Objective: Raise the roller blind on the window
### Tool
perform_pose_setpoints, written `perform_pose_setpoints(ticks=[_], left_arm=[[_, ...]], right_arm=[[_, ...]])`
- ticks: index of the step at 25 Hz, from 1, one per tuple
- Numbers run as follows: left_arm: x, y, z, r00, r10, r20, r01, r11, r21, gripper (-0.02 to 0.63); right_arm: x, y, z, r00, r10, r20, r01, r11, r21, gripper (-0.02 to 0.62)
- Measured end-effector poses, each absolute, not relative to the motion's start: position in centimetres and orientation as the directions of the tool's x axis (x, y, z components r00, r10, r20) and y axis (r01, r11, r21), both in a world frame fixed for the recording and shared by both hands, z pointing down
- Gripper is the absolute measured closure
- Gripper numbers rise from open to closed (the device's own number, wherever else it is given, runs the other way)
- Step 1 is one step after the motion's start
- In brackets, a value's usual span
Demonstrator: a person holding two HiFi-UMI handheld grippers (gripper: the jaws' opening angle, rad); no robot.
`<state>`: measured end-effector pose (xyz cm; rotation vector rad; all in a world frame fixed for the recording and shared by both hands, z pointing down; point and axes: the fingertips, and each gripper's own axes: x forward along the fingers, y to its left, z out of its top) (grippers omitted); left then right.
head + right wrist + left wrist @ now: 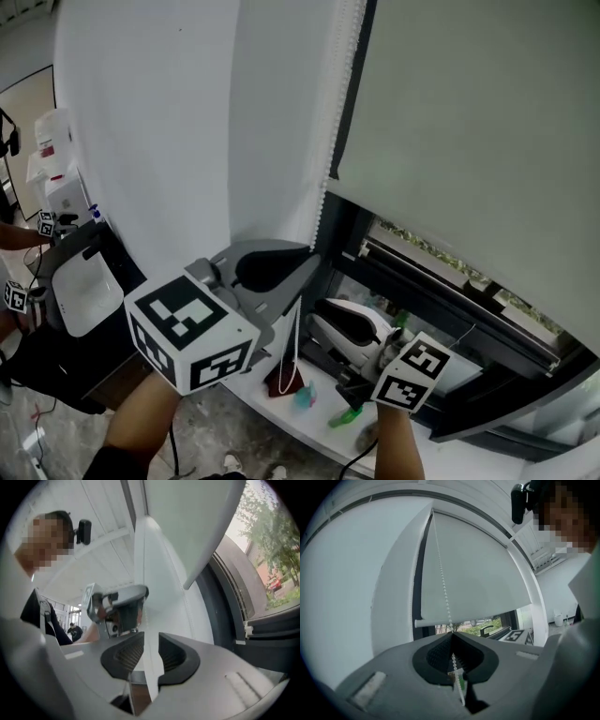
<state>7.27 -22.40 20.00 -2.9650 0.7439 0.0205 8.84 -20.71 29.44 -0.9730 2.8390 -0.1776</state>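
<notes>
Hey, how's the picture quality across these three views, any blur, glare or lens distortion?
Head view: even, soft daylight, no glare on the roller blind, though the area beneath it is dim. Left gripper view: strong fisheye bows the blind's edges, the corners vignette black, the bead chain stays crisp. Right gripper view: same fisheye, softer focus overall, the trees outside look washed out.

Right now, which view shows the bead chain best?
Left gripper view: the bead chain runs down the blind into the left gripper's shut jaws. Head view shows it beside the blind; right gripper view, only faintly.
</notes>
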Motion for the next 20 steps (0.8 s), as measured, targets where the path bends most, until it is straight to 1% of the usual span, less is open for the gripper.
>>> perform_pose_setpoints(ticks=[3,5,10,15,20], left_arm=[[7.3,-22.4,22.3,0.887,-0.462,-0.003,-0.461,-0.885,-0.061,0.597],[7.1,-22.3,23.5,0.885,-0.465,0.009,-0.464,-0.884,-0.051,0.597],[6.4,-22.3,26.4,0.886,-0.461,0.058,-0.461,-0.887,-0.003,0.597],[6.7,-22.1,32.0,0.880,-0.442,0.170,-0.453,-0.891,0.030,0.595],[6.0,-22.2,37.1,0.867,-0.424,0.263,-0.457,-0.886,0.077,0.595]], right_arm=[[10.8,-21.2,25.9,-0.754,-0.629,-0.187,-0.599,0.776,-0.196,0.502],[11.2,-21.6,23.7,-0.743,-0.634,-0.213,-0.609,0.773,-0.179,0.505],[9.2,-22.2,18.5,-0.769,-0.600,-0.220,-0.600,0.796,-0.075,0.506],[7.2,-22.5,15.2,-0.786,-0.582,-0.207,-0.596,0.803,0.006,0.515],[5.0,-23.3,13.6,-0.813,-0.550,-0.192,-0.560,0.829,-0.002,0.477]])
